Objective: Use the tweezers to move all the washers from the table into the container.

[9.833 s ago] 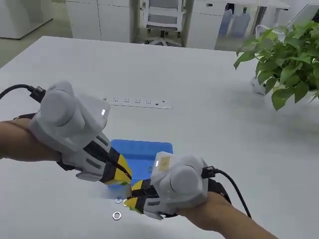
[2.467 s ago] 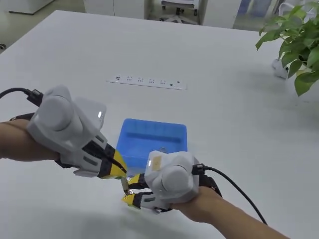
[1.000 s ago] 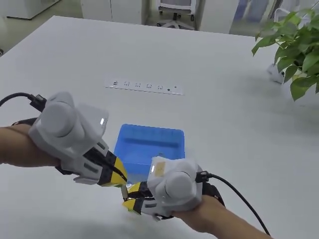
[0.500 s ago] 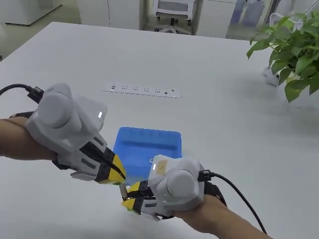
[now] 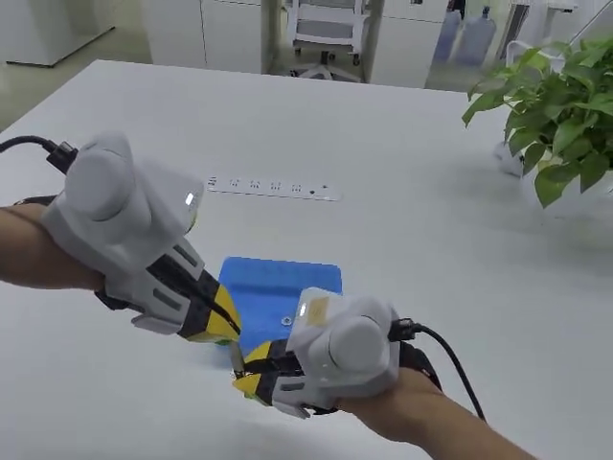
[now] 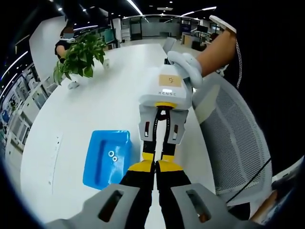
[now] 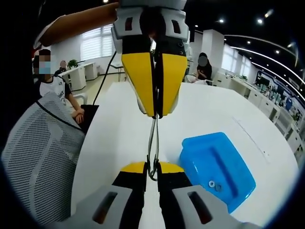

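Observation:
A blue container (image 5: 278, 286) sits on the white table (image 5: 402, 192); two small washers (image 6: 113, 156) lie in it, also seen as washers (image 7: 214, 184) and a washer (image 5: 285, 322). Thin metal tweezers (image 7: 153, 140) run between the two grippers, which meet tip to tip at the container's near left corner. My left gripper (image 5: 218, 324) is shut on the tweezers' upper end, seen from ahead as the left gripper (image 7: 156, 113). My right gripper (image 7: 152, 168) is shut on their lower end. It faces the left gripper (image 6: 156, 165) as the right gripper (image 6: 157, 155). The right gripper (image 5: 251, 369) sits lower in the head view.
A white power strip (image 5: 273, 188) lies beyond the container. A potted green plant (image 5: 560, 105) stands at the table's far right. A mesh office chair (image 7: 38, 148) stands beside the table's near edge, and people sit further back. Bare table spreads right of the container.
The camera has shifted. Both grippers stay tip to tip at the container's near edge. Two washers lay on the table by the right gripper 9.8 s ago; none is seen there now.

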The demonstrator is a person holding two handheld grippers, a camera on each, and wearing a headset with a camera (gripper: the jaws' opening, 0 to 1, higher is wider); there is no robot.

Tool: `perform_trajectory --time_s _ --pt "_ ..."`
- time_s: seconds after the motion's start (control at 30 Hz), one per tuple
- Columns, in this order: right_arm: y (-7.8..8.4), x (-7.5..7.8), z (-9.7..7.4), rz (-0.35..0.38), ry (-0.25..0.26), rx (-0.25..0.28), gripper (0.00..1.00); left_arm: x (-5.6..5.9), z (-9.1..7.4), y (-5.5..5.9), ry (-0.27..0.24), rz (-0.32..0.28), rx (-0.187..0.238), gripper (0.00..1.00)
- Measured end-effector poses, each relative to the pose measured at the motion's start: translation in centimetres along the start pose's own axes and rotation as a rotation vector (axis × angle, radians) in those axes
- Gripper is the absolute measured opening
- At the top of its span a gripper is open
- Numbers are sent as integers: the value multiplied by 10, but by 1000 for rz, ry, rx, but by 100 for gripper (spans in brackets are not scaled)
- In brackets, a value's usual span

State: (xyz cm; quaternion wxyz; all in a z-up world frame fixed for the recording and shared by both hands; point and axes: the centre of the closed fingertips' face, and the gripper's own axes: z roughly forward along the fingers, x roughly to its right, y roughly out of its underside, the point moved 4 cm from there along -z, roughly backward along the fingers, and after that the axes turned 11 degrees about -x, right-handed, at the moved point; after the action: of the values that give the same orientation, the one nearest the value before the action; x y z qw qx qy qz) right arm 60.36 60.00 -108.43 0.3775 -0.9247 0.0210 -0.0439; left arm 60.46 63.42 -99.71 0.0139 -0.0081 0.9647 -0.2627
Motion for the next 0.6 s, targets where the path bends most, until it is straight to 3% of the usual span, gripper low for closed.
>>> perform_trajectory --time_s 0.6 --pt "-12 33 -13 -12 47 9 10 -28 -13 -13 -38 31 15 5"
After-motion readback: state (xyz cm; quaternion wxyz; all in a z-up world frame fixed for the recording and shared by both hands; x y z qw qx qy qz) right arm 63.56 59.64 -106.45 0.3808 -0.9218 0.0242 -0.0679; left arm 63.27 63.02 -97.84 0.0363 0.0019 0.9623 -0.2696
